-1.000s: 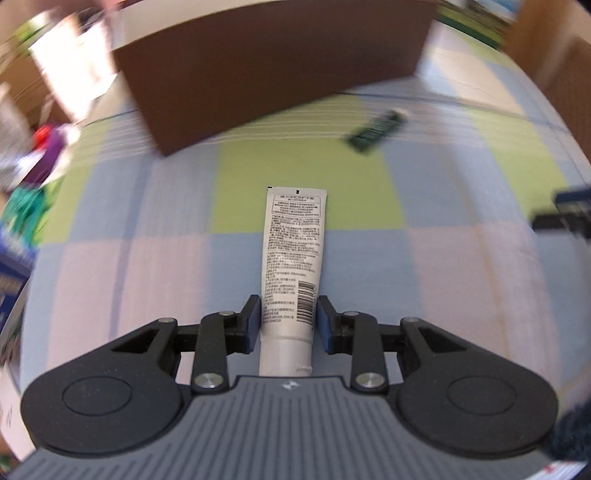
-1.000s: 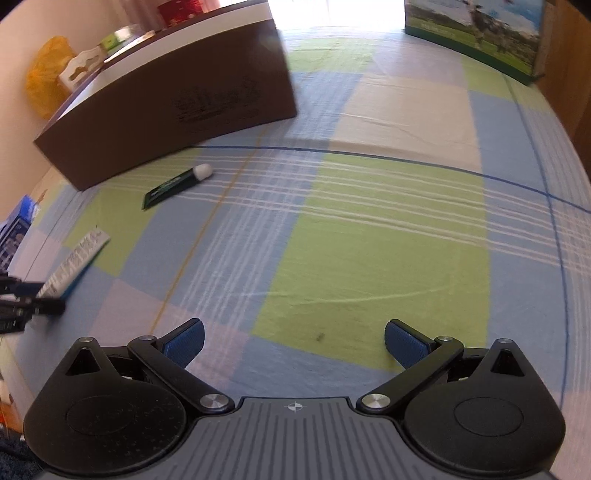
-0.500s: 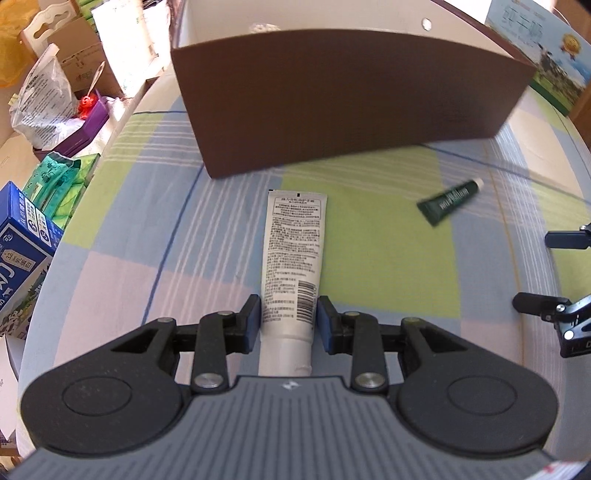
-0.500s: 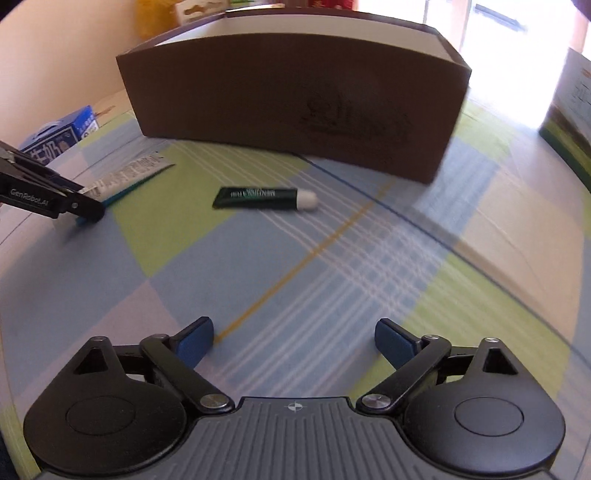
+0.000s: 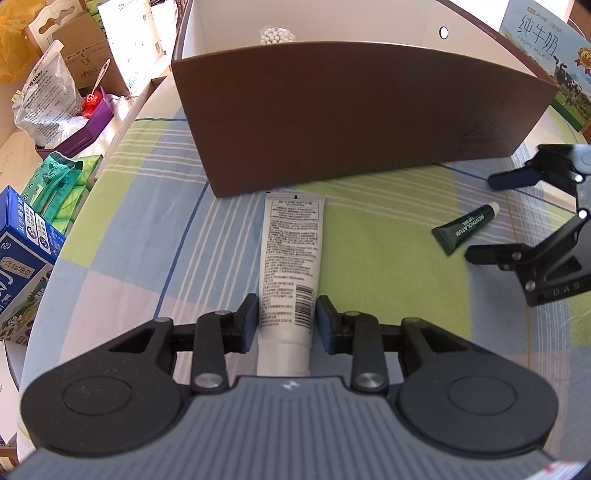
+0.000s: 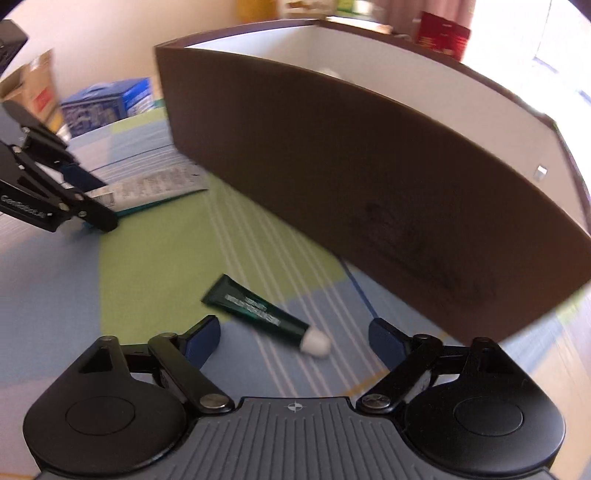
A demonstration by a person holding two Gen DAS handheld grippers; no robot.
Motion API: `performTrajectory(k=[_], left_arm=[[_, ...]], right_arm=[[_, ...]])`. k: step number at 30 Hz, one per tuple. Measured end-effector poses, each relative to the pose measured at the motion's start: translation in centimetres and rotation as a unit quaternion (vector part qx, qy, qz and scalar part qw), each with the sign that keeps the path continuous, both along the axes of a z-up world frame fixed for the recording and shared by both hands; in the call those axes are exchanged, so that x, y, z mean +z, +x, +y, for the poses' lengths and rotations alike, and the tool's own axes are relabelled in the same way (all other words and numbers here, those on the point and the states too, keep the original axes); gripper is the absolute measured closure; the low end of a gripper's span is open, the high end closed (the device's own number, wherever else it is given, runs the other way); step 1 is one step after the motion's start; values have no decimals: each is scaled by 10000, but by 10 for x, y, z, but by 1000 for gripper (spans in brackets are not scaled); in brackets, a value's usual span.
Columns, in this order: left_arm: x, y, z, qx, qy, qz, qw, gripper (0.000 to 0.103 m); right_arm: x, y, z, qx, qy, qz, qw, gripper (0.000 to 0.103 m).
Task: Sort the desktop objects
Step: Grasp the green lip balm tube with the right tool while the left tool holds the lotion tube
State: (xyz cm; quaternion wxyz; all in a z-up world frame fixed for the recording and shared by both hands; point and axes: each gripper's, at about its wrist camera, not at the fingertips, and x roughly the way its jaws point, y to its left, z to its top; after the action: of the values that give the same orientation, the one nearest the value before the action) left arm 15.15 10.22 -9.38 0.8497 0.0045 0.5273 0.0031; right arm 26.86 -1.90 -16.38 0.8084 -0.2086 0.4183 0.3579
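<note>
Left tongs (image 5: 287, 319) are clamped on the lower end of a white tube (image 5: 291, 258), one blue pad pressing each side just above the cap end. That tube lies lengthwise ahead of them over the checked cloth (image 5: 369, 251) covering the bench, printed side and barcode up, its flat crimped end almost at the foot of the brown box (image 5: 351, 110); whether it touches the cloth or the box cannot be told. From the right wrist view the same tube (image 6: 155, 184) shows off to the left, gripped by the left tongs (image 6: 79, 201).

Right tongs (image 6: 293, 338) stand spread wide, gripping nothing. Just ahead of their tips lies a small dark green tube (image 6: 255, 308) with a white cap (image 6: 316, 343), flat on the cloth and slanted, the cap pointing toward the right finger. In the left wrist view this green tube (image 5: 463, 229) sits to the right of the white one, well apart from it, with the right tongs (image 5: 495, 218) hovering beside it, one finger on each side of its capped end.

Beyond both tubes stands the brown box, open-topped with a white inside (image 5: 332, 26), where a cluster of small white balls (image 5: 277, 35) shows above the near wall. To the left of the bench are a blue carton (image 5: 22, 243), green packets (image 5: 62, 181) and a purple tray (image 5: 85, 125). A milk carton box (image 5: 546, 48) stands at far right.
</note>
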Motion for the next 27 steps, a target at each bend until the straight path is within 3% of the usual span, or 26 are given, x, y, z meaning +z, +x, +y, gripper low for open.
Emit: performTrajectory(k=[2, 6, 11, 18, 19, 20, 21, 22, 27], left_arm=[[0, 0, -1, 1, 5, 3, 10000, 75], [0, 0, -2, -23, 33, 6, 10000, 75], [1, -5, -5, -163, -11, 19, 9999, 75], [2, -20, -24, -447, -51, 33, 9990, 75], [1, -18, -24, -458, -40, 35, 9989, 75], [1, -15, -25, -456, -34, 45, 9989, 74], [1, -12, -25, -441, -32, 52, 9990, 73], [0, -8, -24, -426, -26, 57, 9991, 72], [-2, 5, -27, -401, 26, 13, 9992, 66]], right_arm=[[2, 5, -1, 93, 144, 343, 9993, 51], [4, -6, -1, -12, 186, 388, 9991, 63], [6, -36, 1, -399, 189, 331, 9985, 93], [12, -72, -2, -1166, 304, 427, 9918, 90], [11, -73, -1, -1243, 369, 446, 9906, 77], [11, -72, 0, -1309, 421, 467, 9894, 56], [9, -69, 2, -1401, 419, 457, 9882, 46], [8, -67, 6, -1461, 381, 397, 9877, 43], [4, -50, 22, -1597, 370, 219, 9862, 47]])
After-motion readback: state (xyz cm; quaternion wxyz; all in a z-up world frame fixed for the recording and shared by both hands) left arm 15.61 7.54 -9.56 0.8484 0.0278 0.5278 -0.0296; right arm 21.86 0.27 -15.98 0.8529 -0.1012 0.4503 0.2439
